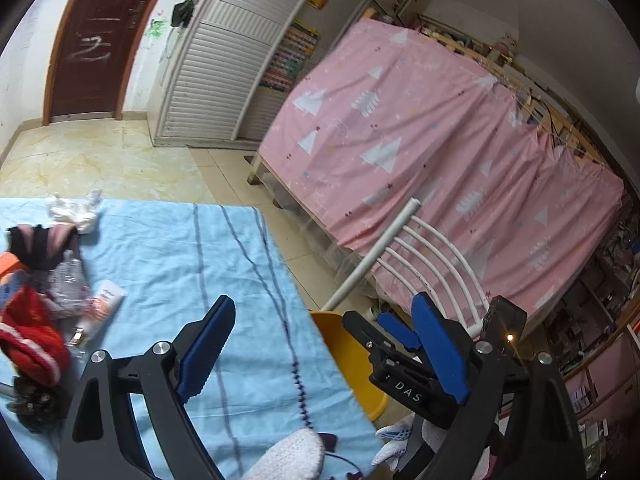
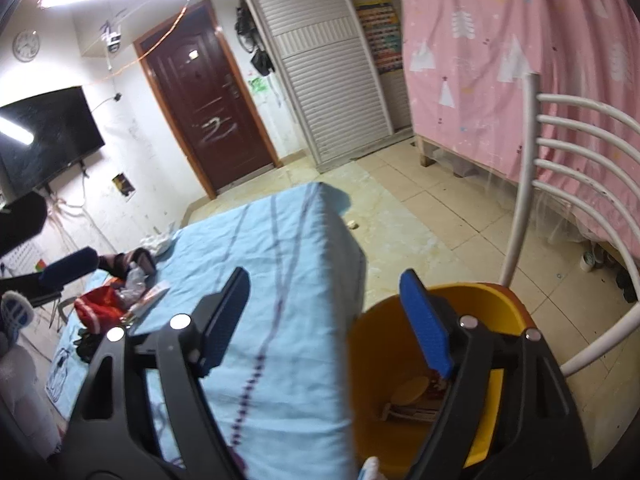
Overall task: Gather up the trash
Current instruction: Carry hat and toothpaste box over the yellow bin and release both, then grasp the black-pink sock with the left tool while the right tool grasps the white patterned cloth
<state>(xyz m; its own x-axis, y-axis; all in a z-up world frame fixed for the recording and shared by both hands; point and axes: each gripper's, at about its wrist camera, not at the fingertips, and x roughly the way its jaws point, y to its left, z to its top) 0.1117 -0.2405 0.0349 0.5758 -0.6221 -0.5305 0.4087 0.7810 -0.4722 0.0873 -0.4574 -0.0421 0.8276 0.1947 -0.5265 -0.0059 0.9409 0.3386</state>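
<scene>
Right tool (image 2: pixel 324 320) released over yellow bin (image 2: pixel 372 360) holding scraps (image 2: pixel 412 400), left tool (image 1: pixel 324 344) released

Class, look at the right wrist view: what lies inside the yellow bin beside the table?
At the bottom of the yellow bin lie a flat round tan piece and some pale sticks. The right gripper hides part of the inside, so more may be there.
</scene>
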